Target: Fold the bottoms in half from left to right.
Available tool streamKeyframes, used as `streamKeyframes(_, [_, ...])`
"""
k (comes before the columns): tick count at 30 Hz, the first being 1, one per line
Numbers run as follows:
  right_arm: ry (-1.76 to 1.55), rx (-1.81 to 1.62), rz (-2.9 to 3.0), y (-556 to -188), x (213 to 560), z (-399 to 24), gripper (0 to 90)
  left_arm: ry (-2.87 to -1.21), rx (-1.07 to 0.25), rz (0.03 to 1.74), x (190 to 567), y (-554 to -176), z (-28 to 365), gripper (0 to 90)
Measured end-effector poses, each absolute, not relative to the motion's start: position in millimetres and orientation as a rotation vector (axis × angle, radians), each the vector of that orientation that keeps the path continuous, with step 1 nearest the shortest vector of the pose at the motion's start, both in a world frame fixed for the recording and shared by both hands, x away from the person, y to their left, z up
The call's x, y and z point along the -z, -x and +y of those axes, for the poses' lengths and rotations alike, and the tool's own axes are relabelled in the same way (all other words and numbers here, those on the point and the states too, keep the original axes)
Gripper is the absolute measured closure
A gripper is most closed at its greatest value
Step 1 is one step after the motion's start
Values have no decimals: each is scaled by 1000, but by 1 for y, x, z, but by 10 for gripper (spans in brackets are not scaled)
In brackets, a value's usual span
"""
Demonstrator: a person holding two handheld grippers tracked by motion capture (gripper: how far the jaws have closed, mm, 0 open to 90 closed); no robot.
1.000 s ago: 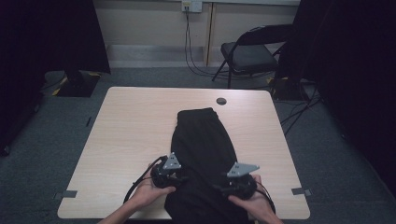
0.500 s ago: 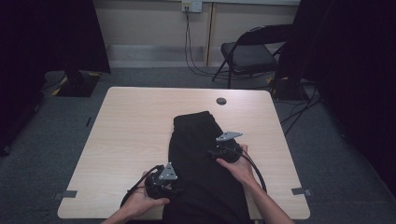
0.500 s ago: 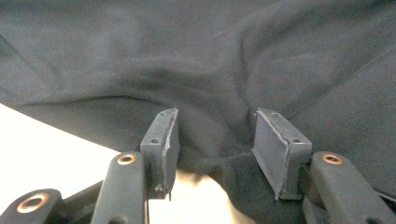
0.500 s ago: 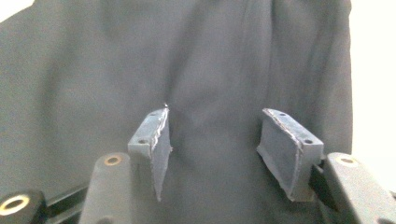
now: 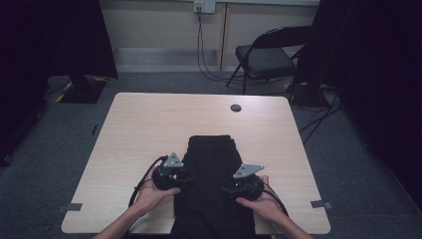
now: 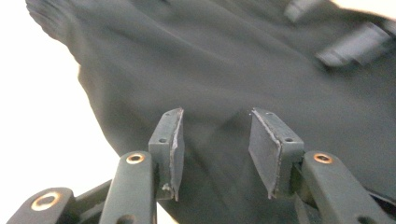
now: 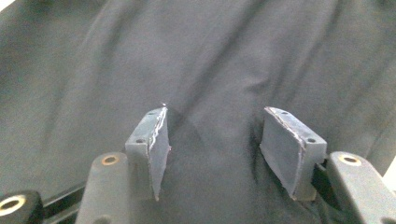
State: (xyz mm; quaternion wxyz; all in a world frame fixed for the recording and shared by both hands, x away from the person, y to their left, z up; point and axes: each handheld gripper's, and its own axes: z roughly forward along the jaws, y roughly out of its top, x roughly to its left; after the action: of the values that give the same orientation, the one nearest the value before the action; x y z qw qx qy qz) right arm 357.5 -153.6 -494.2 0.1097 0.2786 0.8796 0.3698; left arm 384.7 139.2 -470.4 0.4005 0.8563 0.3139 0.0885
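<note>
The black pants (image 5: pixel 211 189) lie folded over on the tabletop (image 5: pixel 149 129), hanging off the near edge. Left claw (image 5: pixel 183 175) and right claw (image 5: pixel 230 189) are apart above them, holding nothing. More folding looks left.

The black garment (image 5: pixel 211 184) lies flat and folded lengthwise between the left hand-held gripper (image 5: pixel 183 175) and the right hand-held gripper (image 5: pixel 230 189), slightly wrinkled under both.

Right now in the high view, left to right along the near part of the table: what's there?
Left hand-held gripper → black garment → right hand-held gripper → bare table edge.
</note>
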Motion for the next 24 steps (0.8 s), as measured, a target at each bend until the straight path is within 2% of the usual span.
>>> streamKeyframes(4, [-788,-1055,2627,-340,491,-151,416,-2153,-275,800,474,-398,138,558])
streamKeyframes(5, [-788,-1051,2625,-339,491,-151,420,-2140,-236,812,476,-400,137,559])
streamKeyframes(8, [-827,-1071,2602,-344,491,-151,423,-2165,-250,799,480,-402,132,562])
streamKeyframes(13, [-948,-1186,2436,-386,476,-151,379,-2237,-291,779,491,-402,128,569])
streamKeyframes(18, [-1039,-1185,2306,-433,463,-147,310,-2235,-339,767,493,-397,127,570])
streamKeyframes(24, [-1170,-1116,2292,-468,473,-147,257,-2249,-323,764,492,-390,130,581])
